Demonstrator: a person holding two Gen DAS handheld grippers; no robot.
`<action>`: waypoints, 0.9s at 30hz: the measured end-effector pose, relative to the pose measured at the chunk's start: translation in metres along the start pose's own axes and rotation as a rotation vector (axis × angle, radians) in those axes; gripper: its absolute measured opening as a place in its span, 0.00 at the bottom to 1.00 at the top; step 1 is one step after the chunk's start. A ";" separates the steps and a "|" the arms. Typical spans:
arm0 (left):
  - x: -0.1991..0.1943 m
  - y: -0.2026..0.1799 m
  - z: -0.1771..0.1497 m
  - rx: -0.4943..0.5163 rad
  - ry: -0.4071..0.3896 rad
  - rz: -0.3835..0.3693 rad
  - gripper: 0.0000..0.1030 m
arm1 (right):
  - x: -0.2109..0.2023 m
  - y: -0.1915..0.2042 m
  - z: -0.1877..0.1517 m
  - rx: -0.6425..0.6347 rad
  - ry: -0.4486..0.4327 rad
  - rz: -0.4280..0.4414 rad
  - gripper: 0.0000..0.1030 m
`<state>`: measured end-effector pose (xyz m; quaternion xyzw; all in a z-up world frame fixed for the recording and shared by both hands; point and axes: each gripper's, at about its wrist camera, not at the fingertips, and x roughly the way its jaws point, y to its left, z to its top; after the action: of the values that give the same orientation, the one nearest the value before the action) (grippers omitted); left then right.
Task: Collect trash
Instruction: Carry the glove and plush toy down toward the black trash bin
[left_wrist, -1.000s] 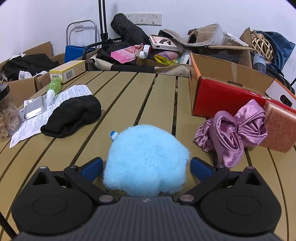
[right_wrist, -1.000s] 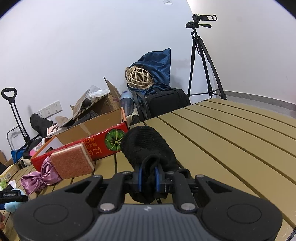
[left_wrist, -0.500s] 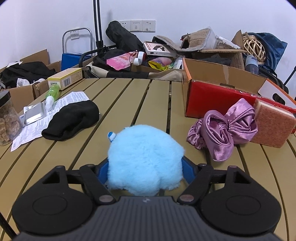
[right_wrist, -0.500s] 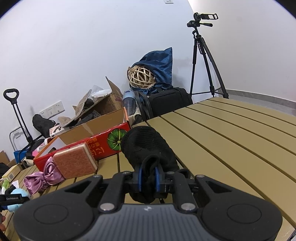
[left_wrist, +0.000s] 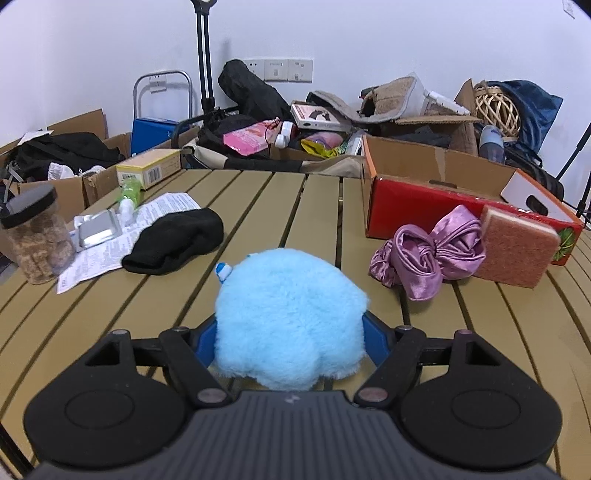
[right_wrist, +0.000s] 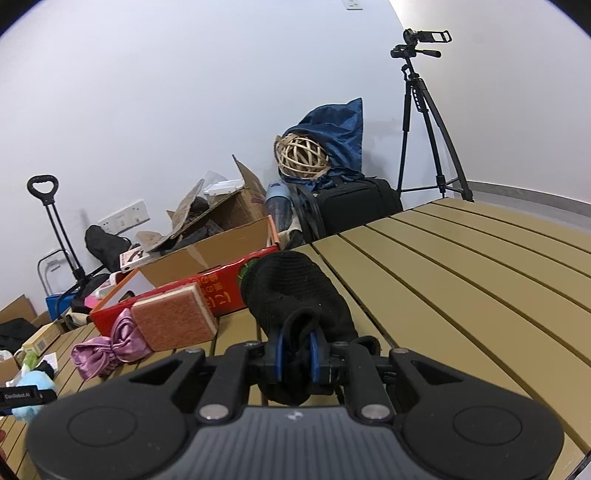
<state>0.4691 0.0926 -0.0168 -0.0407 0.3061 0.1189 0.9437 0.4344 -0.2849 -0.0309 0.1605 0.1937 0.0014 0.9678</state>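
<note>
The fluffy sky-blue plush ball (left_wrist: 290, 317) sits squeezed between the blue pads of your left claw (left_wrist: 290, 341), just above the slatted tan bench (left_wrist: 258, 206). The jaws have just been closing, and the fur now bulges over both pads, so the hold looks secure. It is nearly round, with no clear long axis; a small blue-and-white tag (left_wrist: 223, 270) points up and left, away from you. Carry it level and unhurried, probably toward the open red cardboard box (left_wrist: 424, 206) beyond the crumpled purple satin cloth (left_wrist: 428, 254); soft pile can slip, so avoid a jerk. Your right claw (right_wrist: 295, 356) is clenched on a black knitted sock (right_wrist: 291, 295), whose length runs away from you toward that same box.
</note>
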 end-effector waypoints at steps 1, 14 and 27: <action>-0.004 0.001 0.000 0.003 -0.003 0.000 0.74 | -0.001 0.000 0.000 -0.001 0.000 0.005 0.13; -0.074 0.006 -0.014 0.011 -0.056 -0.029 0.74 | -0.020 0.003 -0.002 -0.056 0.015 0.060 0.13; -0.134 -0.001 -0.048 0.030 -0.069 -0.062 0.74 | -0.064 0.003 -0.011 -0.122 -0.011 0.118 0.13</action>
<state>0.3365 0.0575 0.0230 -0.0320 0.2740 0.0865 0.9573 0.3711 -0.2824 -0.0155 0.1121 0.1780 0.0693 0.9752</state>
